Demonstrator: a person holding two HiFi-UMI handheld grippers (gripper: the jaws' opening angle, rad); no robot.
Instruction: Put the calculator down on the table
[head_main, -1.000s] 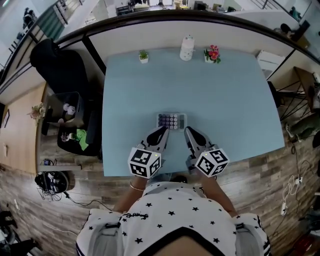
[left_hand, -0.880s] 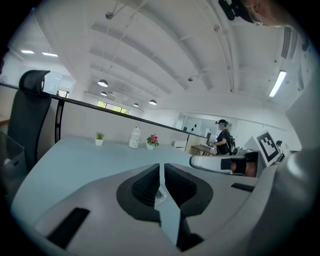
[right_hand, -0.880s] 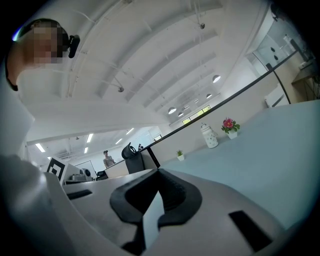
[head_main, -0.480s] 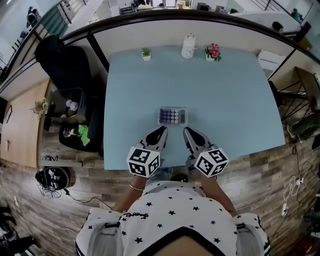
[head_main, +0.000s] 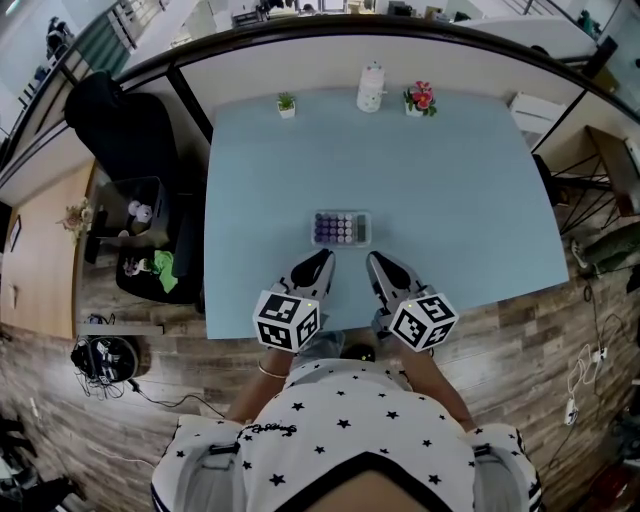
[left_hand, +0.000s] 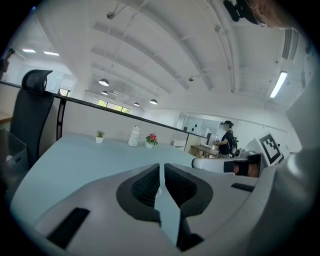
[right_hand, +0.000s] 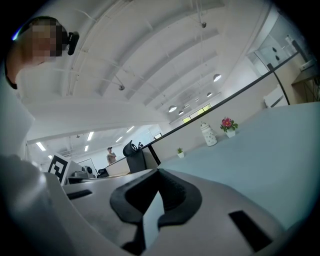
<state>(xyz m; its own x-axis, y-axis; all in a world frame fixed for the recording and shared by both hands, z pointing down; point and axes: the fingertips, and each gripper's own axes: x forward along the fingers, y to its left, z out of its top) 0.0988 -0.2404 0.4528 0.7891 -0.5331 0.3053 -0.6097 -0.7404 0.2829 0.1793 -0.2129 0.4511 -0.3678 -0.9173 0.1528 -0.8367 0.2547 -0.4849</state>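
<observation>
A small calculator (head_main: 341, 229) with rows of dark round keys lies flat on the pale blue table (head_main: 450, 200), near the middle. My left gripper (head_main: 322, 261) sits just short of it toward the front edge, jaws shut with nothing held. My right gripper (head_main: 374, 262) is beside it, also shut and empty. Both tips stand a little apart from the calculator. In the left gripper view the left gripper (left_hand: 161, 170) shows its dark pads together; the right gripper view shows the right gripper (right_hand: 156, 177) the same way. The calculator is hidden in both gripper views.
Along the table's far edge stand a small green plant (head_main: 286, 105), a white bottle (head_main: 371, 87) and a pot of red flowers (head_main: 420, 99). A black office chair (head_main: 120, 130) and a bin with clutter (head_main: 140, 230) stand left of the table. Wooden floor surrounds it.
The calculator now lies a little farther up the table from the gripper tips than a second ago. Both grippers have stayed in about the same place, shut.
</observation>
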